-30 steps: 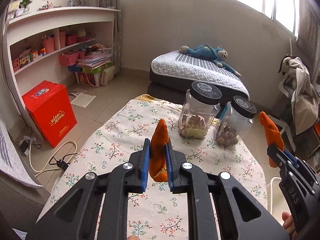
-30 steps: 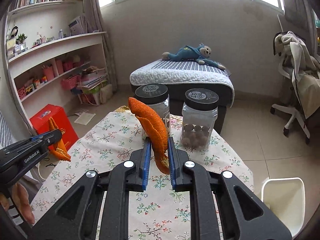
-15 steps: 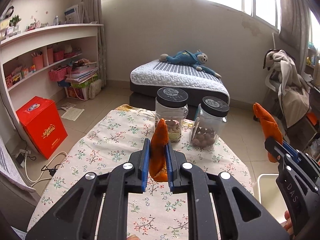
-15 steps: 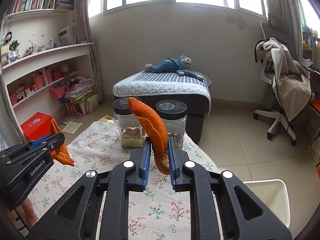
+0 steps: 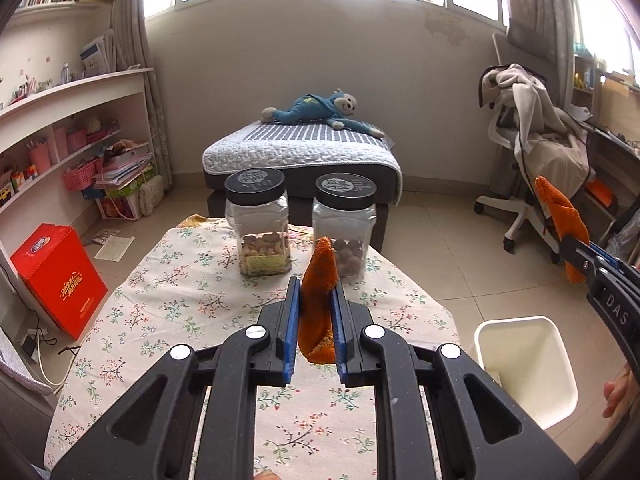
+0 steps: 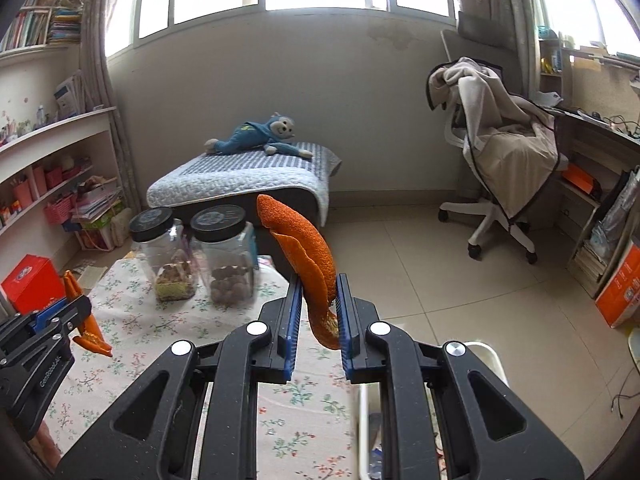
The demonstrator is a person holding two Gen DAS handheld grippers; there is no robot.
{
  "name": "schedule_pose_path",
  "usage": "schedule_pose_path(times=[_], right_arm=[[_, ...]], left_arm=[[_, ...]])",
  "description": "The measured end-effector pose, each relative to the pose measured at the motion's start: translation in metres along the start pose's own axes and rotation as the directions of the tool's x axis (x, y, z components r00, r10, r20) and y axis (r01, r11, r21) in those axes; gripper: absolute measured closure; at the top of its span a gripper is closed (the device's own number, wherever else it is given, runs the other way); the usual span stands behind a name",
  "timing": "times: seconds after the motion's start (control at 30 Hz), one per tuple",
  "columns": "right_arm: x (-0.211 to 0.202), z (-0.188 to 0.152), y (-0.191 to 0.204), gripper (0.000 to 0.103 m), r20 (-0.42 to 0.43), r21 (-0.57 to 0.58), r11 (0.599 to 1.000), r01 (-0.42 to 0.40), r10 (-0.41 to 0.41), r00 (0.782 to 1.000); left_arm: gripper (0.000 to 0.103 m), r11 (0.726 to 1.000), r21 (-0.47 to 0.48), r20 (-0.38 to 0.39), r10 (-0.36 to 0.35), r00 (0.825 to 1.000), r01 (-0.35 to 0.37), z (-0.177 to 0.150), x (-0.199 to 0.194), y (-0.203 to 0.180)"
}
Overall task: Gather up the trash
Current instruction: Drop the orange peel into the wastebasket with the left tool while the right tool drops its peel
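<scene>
My left gripper (image 5: 316, 300) is shut on a piece of orange peel (image 5: 318, 280), held above the floral tablecloth (image 5: 168, 312). My right gripper (image 6: 318, 296) is shut on a longer curled orange peel (image 6: 304, 248), past the table's right edge. In the left wrist view the right gripper (image 5: 576, 248) shows at the right with its peel (image 5: 560, 216), above a white bin (image 5: 528, 368) on the floor. In the right wrist view the left gripper (image 6: 76, 316) with its peel (image 6: 90, 332) sits at the left, and the bin's rim (image 6: 486, 350) peeks out below.
Two clear jars with black lids (image 5: 260, 224) (image 5: 346, 228) stand at the table's far end. Behind them is a low bed (image 5: 304, 152) with a blue plush monkey. A red box (image 5: 56, 276) and shelves lie left, a draped office chair (image 6: 500, 160) right.
Both grippers have swung to the right, each still holding its peel. The jars drifted left in both views and the white bin came into sight at the right.
</scene>
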State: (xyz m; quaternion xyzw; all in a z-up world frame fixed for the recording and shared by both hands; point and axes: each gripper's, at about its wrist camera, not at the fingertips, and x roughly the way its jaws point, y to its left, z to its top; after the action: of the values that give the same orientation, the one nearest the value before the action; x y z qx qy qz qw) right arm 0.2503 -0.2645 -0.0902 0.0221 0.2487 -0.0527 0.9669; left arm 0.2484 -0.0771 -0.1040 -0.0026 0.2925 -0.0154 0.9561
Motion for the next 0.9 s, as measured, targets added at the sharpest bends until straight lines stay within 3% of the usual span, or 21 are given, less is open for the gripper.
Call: schedule_pose_path(times=[0.13,0.17,0.2,0.27,0.43,0.5,0.7,0.8,0.83,0.87,0.9], right_arm=[[0.004,-0.003,-0.043,0.082,-0.039,0.065,0.996,0.064,-0.062,0.997],[0.003,-0.004,-0.054,0.074,-0.044,0.084,0.993,0.081,-0.078,0.996],[0.002,-0.003,-0.063,0.057,-0.047,0.097,0.991,0.089,-0.084,0.995],[-0.005,-0.002,-0.084,0.044,-0.025,0.141,0.983,0.116,-0.114,0.993],[-0.031,0.002,-0.136,0.034,0.031,0.268,0.951,0.156,-0.170,0.985],[-0.040,0.001,-0.157,0.026,0.047,0.326,0.928,0.179,-0.205,0.978],[-0.069,-0.007,-0.213,0.015,0.089,0.462,0.853,0.243,-0.318,0.944],[-0.084,-0.012,-0.233,0.009,0.108,0.510,0.816,0.274,-0.376,0.920],[-0.087,-0.014,-0.239,0.008,0.113,0.522,0.805,0.281,-0.392,0.913],[-0.090,-0.016,-0.244,0.007,0.117,0.531,0.798,0.285,-0.403,0.908],[-0.092,-0.017,-0.245,0.007,0.121,0.538,0.792,0.289,-0.411,0.904]], left_arm=[[0.088,0.998,0.043,-0.006,-0.040,0.999,0.040,-0.005,0.001,-0.033],[0.088,0.997,0.052,-0.011,-0.053,0.999,0.054,-0.006,0.002,-0.042],[0.088,0.996,0.060,-0.016,-0.065,0.998,0.066,-0.008,0.002,-0.051],[0.088,0.993,0.073,-0.024,-0.090,0.996,0.092,-0.009,0.004,-0.070],[0.088,0.980,0.097,-0.053,-0.171,0.984,0.176,-0.012,0.006,-0.124],[0.088,0.972,0.086,-0.072,-0.214,0.974,0.220,-0.011,0.009,-0.146],[0.088,0.936,0.118,-0.110,-0.319,0.941,0.331,-0.008,0.012,-0.221],[0.085,0.908,0.131,-0.151,-0.378,0.913,0.398,-0.004,0.014,-0.244],[0.077,0.903,0.132,-0.161,-0.387,0.908,0.409,-0.002,0.014,-0.249],[0.059,0.901,0.132,-0.161,-0.391,0.906,0.412,0.001,0.012,-0.251],[0.048,0.900,0.132,-0.156,-0.394,0.906,0.415,0.005,0.010,-0.249]])
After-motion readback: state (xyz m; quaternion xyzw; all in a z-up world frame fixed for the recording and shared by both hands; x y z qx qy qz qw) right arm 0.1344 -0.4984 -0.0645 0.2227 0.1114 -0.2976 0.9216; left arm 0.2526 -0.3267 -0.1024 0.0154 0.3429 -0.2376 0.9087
